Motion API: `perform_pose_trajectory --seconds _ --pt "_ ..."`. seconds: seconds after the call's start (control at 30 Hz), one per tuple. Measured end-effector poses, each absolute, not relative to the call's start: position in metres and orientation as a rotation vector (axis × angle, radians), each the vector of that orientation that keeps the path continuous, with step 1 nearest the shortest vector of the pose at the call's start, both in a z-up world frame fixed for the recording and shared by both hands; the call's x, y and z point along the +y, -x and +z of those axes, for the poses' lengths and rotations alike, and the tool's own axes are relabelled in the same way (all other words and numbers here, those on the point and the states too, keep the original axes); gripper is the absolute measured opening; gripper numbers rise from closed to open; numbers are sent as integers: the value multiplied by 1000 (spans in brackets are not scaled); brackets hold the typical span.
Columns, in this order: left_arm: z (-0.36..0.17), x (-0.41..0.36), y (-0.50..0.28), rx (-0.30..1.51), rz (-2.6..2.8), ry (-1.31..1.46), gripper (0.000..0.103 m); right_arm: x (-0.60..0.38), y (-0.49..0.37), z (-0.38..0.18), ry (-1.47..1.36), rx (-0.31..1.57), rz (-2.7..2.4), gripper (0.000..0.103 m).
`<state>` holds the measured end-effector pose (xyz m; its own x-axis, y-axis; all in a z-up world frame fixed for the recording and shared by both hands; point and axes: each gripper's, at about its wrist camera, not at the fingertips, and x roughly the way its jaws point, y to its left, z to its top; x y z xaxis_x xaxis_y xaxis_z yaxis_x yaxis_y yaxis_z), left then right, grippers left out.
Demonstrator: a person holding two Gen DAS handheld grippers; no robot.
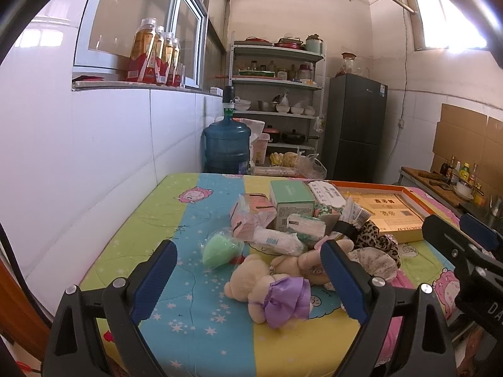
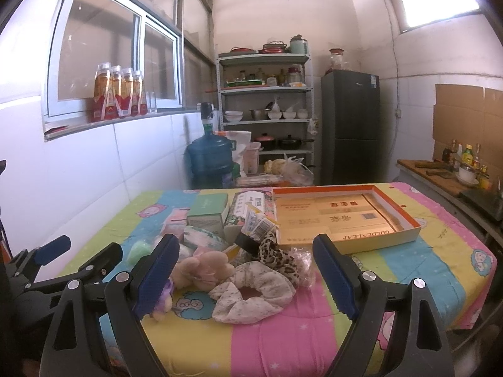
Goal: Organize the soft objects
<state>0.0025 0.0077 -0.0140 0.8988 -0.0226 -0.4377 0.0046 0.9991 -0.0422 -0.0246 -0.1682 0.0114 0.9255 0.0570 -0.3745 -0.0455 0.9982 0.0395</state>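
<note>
Gripper, left (image 1: 250, 278): jaws spread wide and empty, hovering low in the frame over the plush bear, touching nothing.
Gripper, right (image 2: 246, 271): jaws likewise apart with nothing between them, poised above the pale floral scrunchie at lower centre.
Plush bear (image 1: 267, 286): cream, with a purple satin bow, lying on its side at the near edge of the pile; untouched as far as I can judge.
Pale floral scrunchie (image 2: 251, 295): flat on the pink stripe of the cloth, nearest the right gripper, just beside the leopard scrunchie (image 2: 276, 256).
Green sponge (image 1: 217, 249): in clear wrap, left of the pile, slightly apart from the rest.
Other soft items: a wrapped pink pack (image 1: 251, 216) and a white wrapped roll (image 1: 276, 240) lie jumbled against a mint box (image 1: 290, 201) in mid-frame.
Tray (image 2: 408, 216): shallow orange-rimmed box lid at centre right, printed cardboard showing inside, no soft item in it.
Progress: judged barely begun; everything sits in one heap and the tray, the likely destination, holds nothing sorted.
Remaining: each soft piece has yet to be picked out and placed; the bear and the floral scrunchie look like the first candidates.
Desk (image 2: 314, 339): covered with a striped cartoon-print cloth, pile at centre, tray toward the right.
Surroundings: a blue water jug (image 1: 228, 144) and shelving stand beyond the far edge.
</note>
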Motion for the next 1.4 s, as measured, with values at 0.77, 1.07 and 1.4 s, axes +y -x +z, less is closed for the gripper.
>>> perform_pose_trajectory --seconds 0.77,1.07,1.4 --pt "-57 32 -21 518 -77 70 93 -177 14 -29 -61 444 112 87" --pt "-80 29 -32 562 -161 121 93 -169 2 -47 -44 468 170 87" --pt "-83 -1 -54 610 -174 127 90 -183 -5 -55 -73 480 151 88"
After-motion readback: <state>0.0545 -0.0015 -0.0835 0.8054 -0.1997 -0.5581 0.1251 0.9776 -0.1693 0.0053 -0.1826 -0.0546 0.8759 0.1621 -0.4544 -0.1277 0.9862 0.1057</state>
